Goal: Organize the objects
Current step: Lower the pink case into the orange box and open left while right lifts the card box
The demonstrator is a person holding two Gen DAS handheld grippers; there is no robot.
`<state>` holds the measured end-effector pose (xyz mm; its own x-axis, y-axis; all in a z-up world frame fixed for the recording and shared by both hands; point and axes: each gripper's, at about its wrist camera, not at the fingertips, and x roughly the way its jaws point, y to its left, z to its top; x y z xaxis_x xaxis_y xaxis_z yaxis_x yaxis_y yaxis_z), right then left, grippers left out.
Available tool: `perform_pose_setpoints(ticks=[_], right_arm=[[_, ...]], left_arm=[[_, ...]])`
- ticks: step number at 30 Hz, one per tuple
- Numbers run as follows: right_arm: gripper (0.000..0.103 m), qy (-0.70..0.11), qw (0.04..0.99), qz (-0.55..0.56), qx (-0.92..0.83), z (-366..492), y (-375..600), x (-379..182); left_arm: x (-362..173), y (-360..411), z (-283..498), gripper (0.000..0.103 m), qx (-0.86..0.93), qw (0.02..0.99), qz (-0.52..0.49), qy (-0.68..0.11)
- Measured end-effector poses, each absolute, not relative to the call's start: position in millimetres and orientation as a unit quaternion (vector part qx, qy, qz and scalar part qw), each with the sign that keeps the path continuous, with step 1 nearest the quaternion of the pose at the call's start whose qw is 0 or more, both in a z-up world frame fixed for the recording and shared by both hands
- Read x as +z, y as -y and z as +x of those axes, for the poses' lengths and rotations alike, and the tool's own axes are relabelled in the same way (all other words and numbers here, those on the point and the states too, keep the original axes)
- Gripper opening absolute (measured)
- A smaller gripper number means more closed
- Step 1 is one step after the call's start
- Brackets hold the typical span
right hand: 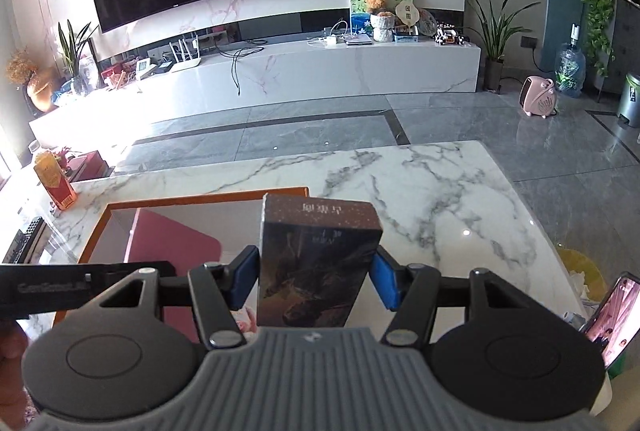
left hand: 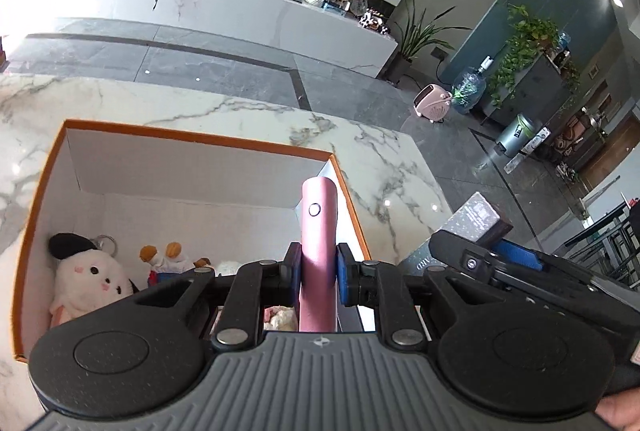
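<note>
The left gripper (left hand: 318,273) clamps a slim pink metal cylinder (left hand: 319,231), long axis along the fingers, above the orange-rimmed white cardboard box (left hand: 192,139); the right gripper (right hand: 316,275) holds a dark rectangular carton (right hand: 316,263) beside it.

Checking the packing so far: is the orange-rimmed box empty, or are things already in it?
Not empty. The orange-rimmed box is open-topped, and a white plush toy and smaller soft toys lie on its floor.
</note>
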<state>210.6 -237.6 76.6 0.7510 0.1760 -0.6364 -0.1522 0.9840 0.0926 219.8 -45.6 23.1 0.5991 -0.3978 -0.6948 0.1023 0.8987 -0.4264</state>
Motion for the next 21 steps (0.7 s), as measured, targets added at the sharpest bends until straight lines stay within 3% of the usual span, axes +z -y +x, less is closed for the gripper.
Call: perform_pose_setpoints(ticks=[8, 21], right_arm=[[0.062, -0.359, 0.927, 0.03, 0.103, 235.7, 238.4, 58.3], [0.062, -0.355, 0.927, 0.036, 0.112, 249.4, 239.0, 42.5]], left_arm=[[-29.0, 55.4, 254.4, 0.02, -0.122, 0.844, -0.193, -0.485], [-62.7, 59.8, 262.4, 0.021, -0.115, 0.801, -0.206, -0.55]])
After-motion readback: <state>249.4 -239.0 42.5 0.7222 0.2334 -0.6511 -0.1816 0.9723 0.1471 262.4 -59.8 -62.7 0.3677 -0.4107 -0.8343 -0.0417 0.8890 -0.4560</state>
